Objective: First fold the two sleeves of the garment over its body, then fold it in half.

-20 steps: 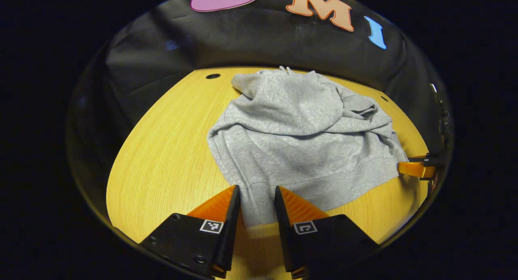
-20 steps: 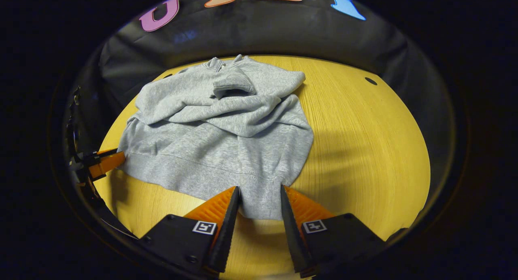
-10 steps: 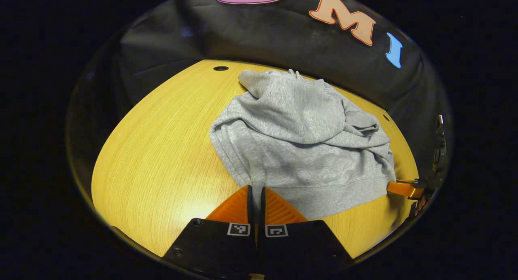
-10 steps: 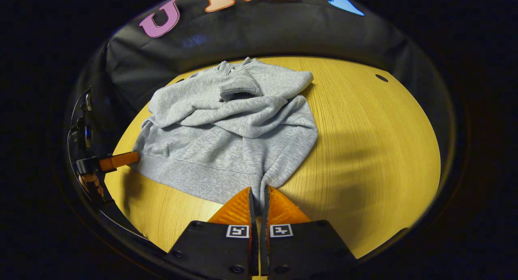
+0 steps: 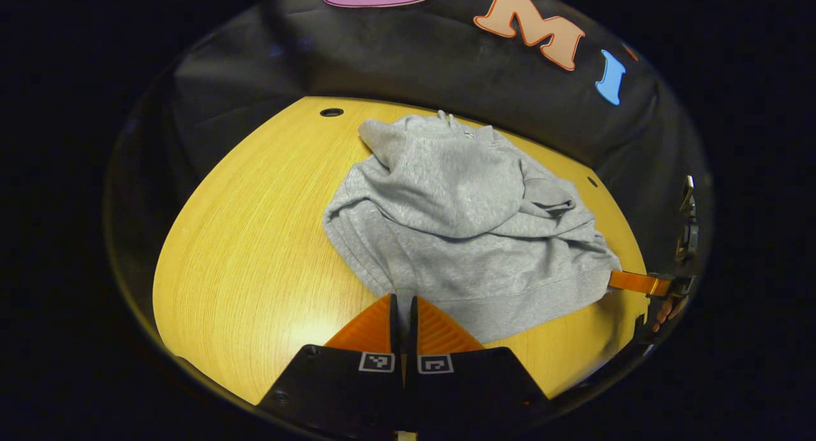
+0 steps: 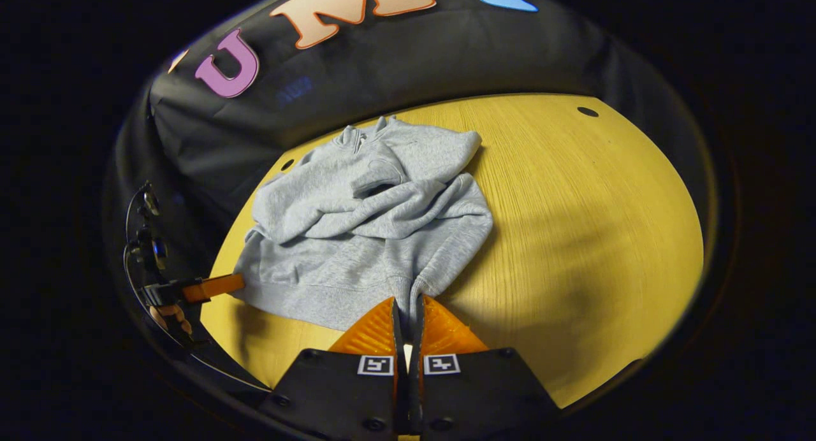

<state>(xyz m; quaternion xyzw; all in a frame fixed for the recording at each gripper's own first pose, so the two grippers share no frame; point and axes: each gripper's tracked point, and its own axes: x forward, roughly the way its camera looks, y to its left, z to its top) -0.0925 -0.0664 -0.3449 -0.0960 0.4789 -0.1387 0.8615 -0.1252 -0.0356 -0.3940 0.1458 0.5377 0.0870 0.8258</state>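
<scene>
**Both hem corners pinched — fold-in-half ready to go**

L gripper (image 5: 402, 301): fingers closed tight, pinching the near hem corner of the grey sweatshirt (image 5: 465, 231). R gripper (image 6: 408, 304): same, closed on the other hem corner, a ridge of cloth pulled up between its tips. In the left gripper view the R gripper's tip sits far right at the hem's end; in the right gripper view the L gripper's shows far left likewise.

Doing it well, imo: lift both corners together, same height, keep hem taut btwn them, carry fwd away from the tongs and lay hem on the collar edge. Uneven pull = skewed fold; sleeves (image 6: 376, 205) are loosely heaped across the chest and may slide.

Sweatshirt lies straight ahead of both grippers on the wooden table (image 6: 593, 237). Long axis runs hem-to-collar, away from the tongs; collar (image 6: 357, 135) points to the far wall, hem nearest.
</scene>
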